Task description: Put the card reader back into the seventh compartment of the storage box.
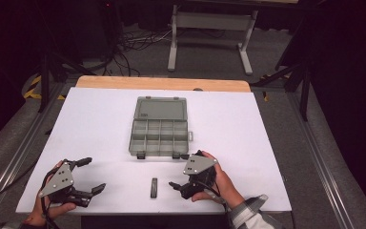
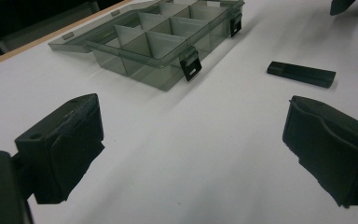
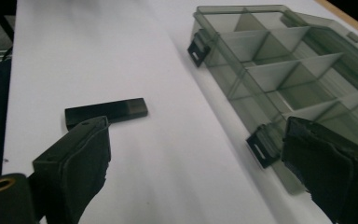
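A grey see-through compartment box [image 1: 158, 129] lies open in the middle of the white table [image 1: 90, 124], its lid folded back and its cells looking empty. A small flat black bar [image 1: 154, 187] lies near the front edge, between my two grippers. My left gripper [image 1: 95, 174] rests at the front left, open with nothing between its jaws; its own view shows the box [image 2: 168, 37] and the bar [image 2: 301, 73] ahead. My right gripper [image 1: 177, 171] is open by the box's front right corner; in its view the bar [image 3: 106, 112] lies just beyond one jaw and the box [image 3: 284, 60] behind the other.
A wooden strip [image 1: 162, 83] borders the table's far edge. Beyond it on the floor stand a white metal frame [image 1: 209, 28] and loose cables [image 1: 128, 47]. Metal rails run along both sides of the table.
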`<state>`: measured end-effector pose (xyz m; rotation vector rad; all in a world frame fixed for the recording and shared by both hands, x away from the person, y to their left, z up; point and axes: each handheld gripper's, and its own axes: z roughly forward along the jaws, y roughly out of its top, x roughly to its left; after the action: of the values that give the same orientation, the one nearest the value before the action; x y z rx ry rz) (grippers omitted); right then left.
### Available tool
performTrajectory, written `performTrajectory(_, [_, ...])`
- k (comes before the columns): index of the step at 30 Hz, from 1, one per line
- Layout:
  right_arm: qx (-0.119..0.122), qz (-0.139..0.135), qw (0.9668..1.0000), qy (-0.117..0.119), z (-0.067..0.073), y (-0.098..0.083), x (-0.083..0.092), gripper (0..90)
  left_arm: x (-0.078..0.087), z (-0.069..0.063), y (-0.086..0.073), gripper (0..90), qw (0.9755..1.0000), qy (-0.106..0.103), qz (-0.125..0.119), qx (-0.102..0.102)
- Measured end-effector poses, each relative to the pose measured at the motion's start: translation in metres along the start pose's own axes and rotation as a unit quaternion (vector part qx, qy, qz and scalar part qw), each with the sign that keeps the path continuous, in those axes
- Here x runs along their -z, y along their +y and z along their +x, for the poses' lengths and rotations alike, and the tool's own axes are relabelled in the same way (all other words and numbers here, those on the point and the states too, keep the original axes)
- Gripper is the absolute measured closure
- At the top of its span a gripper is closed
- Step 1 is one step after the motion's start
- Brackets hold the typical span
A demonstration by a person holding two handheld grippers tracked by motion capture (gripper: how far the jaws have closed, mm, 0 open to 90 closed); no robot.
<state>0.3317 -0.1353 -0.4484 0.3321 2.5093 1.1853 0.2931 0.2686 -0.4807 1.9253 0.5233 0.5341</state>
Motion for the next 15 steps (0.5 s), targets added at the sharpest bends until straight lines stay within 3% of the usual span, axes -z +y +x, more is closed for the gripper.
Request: performTrajectory(15, [0.023,0.013,0.9969,0.074,0.018,0.015,-0.036,8.8,0.000,0.000,0.000,6.0,1.0000,0.005,0.001,0.003])
